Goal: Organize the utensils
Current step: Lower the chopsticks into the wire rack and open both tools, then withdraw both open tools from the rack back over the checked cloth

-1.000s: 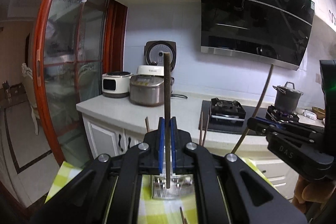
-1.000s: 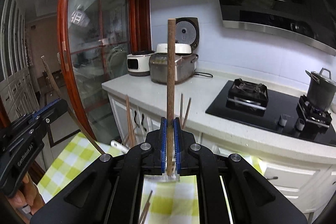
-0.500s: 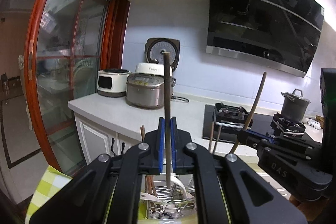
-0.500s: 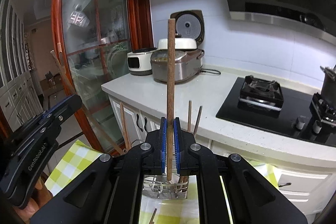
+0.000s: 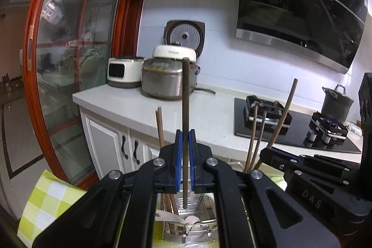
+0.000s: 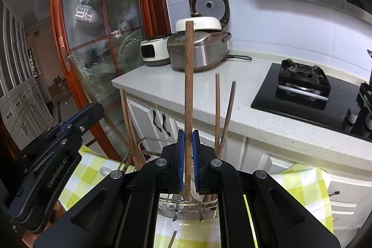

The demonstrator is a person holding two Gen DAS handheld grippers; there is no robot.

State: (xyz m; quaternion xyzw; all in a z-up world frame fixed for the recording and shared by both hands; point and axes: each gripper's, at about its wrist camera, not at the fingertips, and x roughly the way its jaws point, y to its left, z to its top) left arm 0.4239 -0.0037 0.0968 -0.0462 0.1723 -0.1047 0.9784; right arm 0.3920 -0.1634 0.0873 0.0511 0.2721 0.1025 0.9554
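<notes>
On my far left, the red-framed arched glass door point(image 5: 53, 57) curves up the side of the room, and below it a corner of the yellow-and-white checked tablecloth point(image 5: 44, 196) shows. My left gripper point(image 5: 185, 155) is clamped on a dark brown chopstick point(image 5: 185, 108), held upright between the blue pads, its lower tip hanging just over the wire-mesh metal utensil basket point(image 5: 200, 208). Other brown chopsticks stand in that basket, with white spoons lying among them. Behind, the white stone countertop point(image 5: 209, 113) carries a small white rice cooker point(image 5: 124, 71) and, beside it, a steel-bodied cooker with its lid flipped open point(image 5: 171, 76). Moving right, my right gripper point(image 6: 188, 155) is closed on a reddish-brown wooden chopstick point(image 6: 188, 85), also upright, with its lower end above the same basket. Further right sits the black glass gas hob point(image 5: 293, 129), a dark lidded pot point(image 5: 337, 104) on its far burner, under the black angled range hood point(image 5: 300, 11).
</notes>
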